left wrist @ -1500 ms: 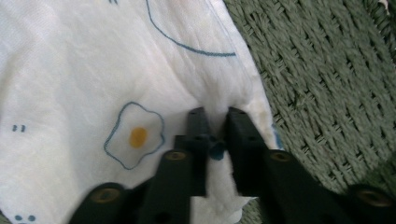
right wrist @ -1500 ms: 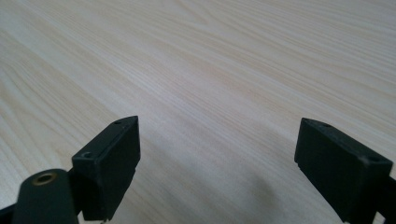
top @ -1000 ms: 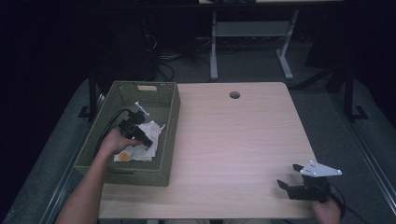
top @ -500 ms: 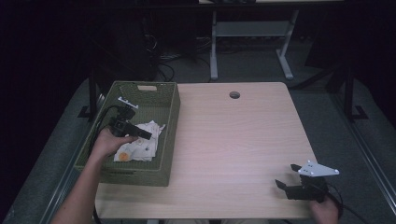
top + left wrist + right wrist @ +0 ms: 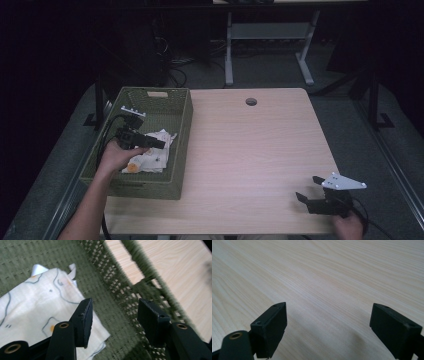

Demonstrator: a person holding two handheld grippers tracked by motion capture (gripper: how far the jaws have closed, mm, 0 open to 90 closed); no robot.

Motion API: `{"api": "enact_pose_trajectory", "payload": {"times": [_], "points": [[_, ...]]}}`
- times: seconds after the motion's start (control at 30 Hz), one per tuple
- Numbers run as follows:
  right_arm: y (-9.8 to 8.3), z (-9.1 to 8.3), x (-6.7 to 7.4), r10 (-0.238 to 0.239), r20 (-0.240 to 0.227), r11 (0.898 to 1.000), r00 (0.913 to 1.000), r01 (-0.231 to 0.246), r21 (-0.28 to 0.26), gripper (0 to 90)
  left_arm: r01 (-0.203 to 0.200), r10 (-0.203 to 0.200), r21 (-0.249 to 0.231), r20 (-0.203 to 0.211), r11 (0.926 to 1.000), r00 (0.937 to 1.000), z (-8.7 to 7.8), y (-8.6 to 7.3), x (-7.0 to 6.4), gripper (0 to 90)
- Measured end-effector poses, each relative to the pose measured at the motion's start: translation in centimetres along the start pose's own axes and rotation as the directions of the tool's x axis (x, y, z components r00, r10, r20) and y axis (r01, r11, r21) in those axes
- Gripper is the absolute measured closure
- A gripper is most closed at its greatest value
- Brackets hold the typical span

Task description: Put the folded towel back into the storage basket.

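Raised since the earlier frame, left gripper (image 5: 161, 144) hovers with jaws apart and empty over the printed cloth (image 5: 150, 157) inside the green basket (image 5: 182, 131). Right gripper (image 5: 308, 188), wide open, sits near the surface's (image 5: 250, 145) front edge; bare wood extends beyond.

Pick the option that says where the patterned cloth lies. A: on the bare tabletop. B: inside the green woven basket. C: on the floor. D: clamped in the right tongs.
B: the patterned cloth lies on the bottom of the green woven basket, with the open left tongs over it.
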State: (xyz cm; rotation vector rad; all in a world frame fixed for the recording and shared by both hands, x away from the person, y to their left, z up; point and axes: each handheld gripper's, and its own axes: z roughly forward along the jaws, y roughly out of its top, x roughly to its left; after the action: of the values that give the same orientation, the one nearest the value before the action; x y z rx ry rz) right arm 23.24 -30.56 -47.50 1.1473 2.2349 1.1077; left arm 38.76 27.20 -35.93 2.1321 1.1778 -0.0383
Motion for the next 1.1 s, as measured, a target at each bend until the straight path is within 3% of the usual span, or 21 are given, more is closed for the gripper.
{"api": "enact_pose_trajectory", "payload": {"times": [0.13,0.57,1.1], "points": [[0.0,0.0,0.0,-0.004,0.001,1.000,1.0000,0.004,0.005,13.7,-0.021,0.021,-0.019,0.004,0.9996,0.9998,-0.6,-0.1,-0.5,48.0],[0.0,-0.2,0.1,-0.004,0.015,1.000,0.9999,0.004,-0.005,13.7,-0.020,0.024,-0.103,0.036,0.9944,0.9991,-2.0,-0.4,-1.5,45.0],[0.0,-0.5,0.2,-0.004,0.025,1.000,0.9997,0.004,-0.014,13.7,-0.073,0.086,-0.161,0.074,0.9842,0.9936,-2.6,0.1,-4.1,43.6]]}}
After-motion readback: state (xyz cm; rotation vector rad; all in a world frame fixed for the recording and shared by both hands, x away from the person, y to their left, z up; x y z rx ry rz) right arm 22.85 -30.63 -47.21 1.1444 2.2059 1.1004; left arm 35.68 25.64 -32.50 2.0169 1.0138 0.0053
